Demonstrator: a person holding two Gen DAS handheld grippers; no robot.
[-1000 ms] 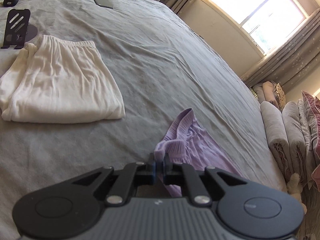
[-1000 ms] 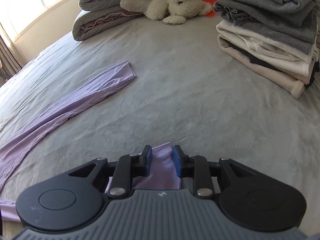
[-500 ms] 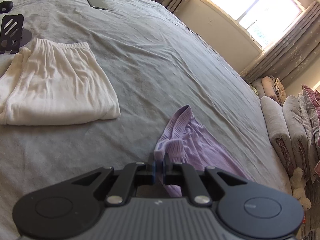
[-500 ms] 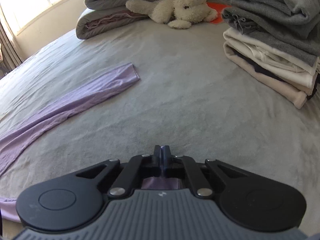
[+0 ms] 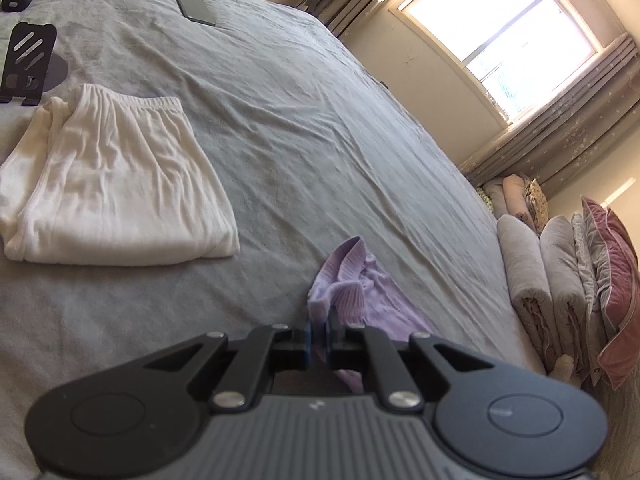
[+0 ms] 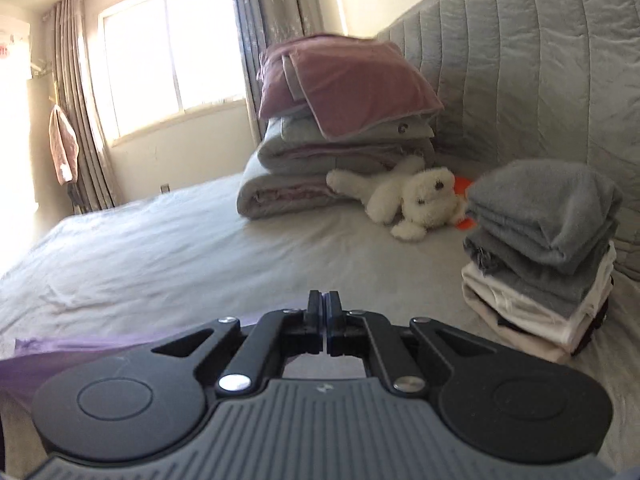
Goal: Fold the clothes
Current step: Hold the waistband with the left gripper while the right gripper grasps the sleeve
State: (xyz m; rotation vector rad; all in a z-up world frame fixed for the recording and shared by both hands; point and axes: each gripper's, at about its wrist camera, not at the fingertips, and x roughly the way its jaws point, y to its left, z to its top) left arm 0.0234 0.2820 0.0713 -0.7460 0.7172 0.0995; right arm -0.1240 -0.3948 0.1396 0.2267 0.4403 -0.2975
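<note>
Left wrist view: left tongs [image 5: 318, 334] clamped on a ribbed edge of the lilac garment [image 5: 352, 292], fabric bunched just ahead of the tips and trailing back to the right over the grey bed [image 5: 280, 128]. Ahead and to the left, well apart from the tongs: folded cream garment [image 5: 116, 184], lying flat. Beyond it, far left: black stand [image 5: 26, 62]; farther still, a dark flat device [image 5: 196, 10]. Far right, at the bed's edge: rolled grey bedding [image 5: 532, 276] and a pink pillow [image 5: 616, 292].

Right wrist view: right tongs [image 6: 324, 306] closed, tips pressed together; whether cloth is caught between them cannot be told. Lilac fabric [image 6: 60, 352] blurred, low to the left beside the tongs' body. Ahead: white plush toy [image 6: 416, 200] lying against stacked bedding [image 6: 320, 160]. Ahead and to the right: stack of folded clothes [image 6: 540, 256], grey on top, pale below, near the quilted headboard [image 6: 520, 60].
</note>
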